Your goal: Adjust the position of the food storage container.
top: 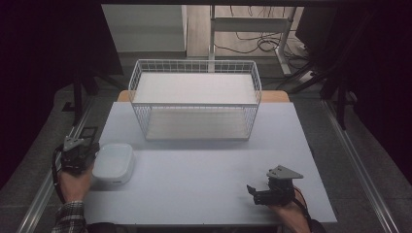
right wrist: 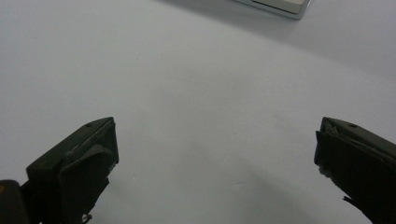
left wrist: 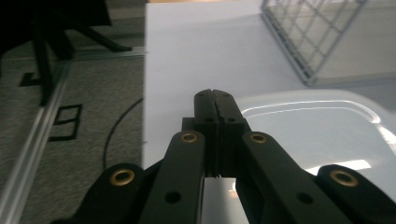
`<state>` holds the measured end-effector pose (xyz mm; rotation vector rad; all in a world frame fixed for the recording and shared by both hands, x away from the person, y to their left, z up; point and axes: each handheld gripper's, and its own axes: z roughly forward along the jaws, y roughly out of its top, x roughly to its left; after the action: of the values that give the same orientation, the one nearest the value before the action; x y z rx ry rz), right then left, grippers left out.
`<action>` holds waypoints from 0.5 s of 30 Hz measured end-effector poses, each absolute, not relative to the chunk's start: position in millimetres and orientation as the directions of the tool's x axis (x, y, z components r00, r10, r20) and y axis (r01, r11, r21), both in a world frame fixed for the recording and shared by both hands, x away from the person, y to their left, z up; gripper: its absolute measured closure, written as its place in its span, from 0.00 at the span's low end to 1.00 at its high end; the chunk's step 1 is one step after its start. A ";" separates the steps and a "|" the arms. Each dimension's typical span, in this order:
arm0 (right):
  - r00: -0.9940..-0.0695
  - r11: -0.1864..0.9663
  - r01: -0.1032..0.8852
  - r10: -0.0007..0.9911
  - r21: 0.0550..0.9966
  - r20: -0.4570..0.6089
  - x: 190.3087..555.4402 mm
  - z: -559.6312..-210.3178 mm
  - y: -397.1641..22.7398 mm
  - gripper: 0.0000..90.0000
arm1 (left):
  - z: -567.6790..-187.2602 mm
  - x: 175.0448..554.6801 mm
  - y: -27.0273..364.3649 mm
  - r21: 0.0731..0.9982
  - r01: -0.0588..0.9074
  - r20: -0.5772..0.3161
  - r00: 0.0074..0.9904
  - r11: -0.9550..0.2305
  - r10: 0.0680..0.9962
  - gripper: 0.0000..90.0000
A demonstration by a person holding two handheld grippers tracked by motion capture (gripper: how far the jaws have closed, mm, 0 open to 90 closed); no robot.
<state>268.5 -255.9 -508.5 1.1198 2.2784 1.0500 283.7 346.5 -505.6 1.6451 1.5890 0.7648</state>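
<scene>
Desk (top: 204, 170) with a pale sheet is carrying a white wire basket (top: 195, 99) at its far middle and a white lidded container (top: 113, 162) at its near left edge. Left gripper (top: 90, 153) is sitting just beside the container's left side, its jaws pressed fully together with nothing between them; in the left gripper view the container (left wrist: 317, 135) is lying just right of the tips. Right gripper (top: 252, 190) is hovering near the desk's front right, well apart from the container, jaws spread wide and holding nothing.
</scene>
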 end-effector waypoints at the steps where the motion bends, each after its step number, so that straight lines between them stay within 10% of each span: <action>1: -0.603 0.400 0.503 0.797 0.766 -0.020 268.5 -508.5 -255.9 0.00 | -506.0 283.1 348.4 0.820 0.572 -0.068 0.062 0.020 0.996 1.00; 15: -0.605 0.415 0.509 0.795 0.754 -0.029 268.5 -509.5 -255.2 0.00 | -515.5 284.0 339.1 0.783 0.622 -0.088 0.082 0.018 0.993 1.00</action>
<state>268.5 -255.2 -509.5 1.1166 2.2916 1.0239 284.0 339.1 -515.5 1.6803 1.6155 0.6902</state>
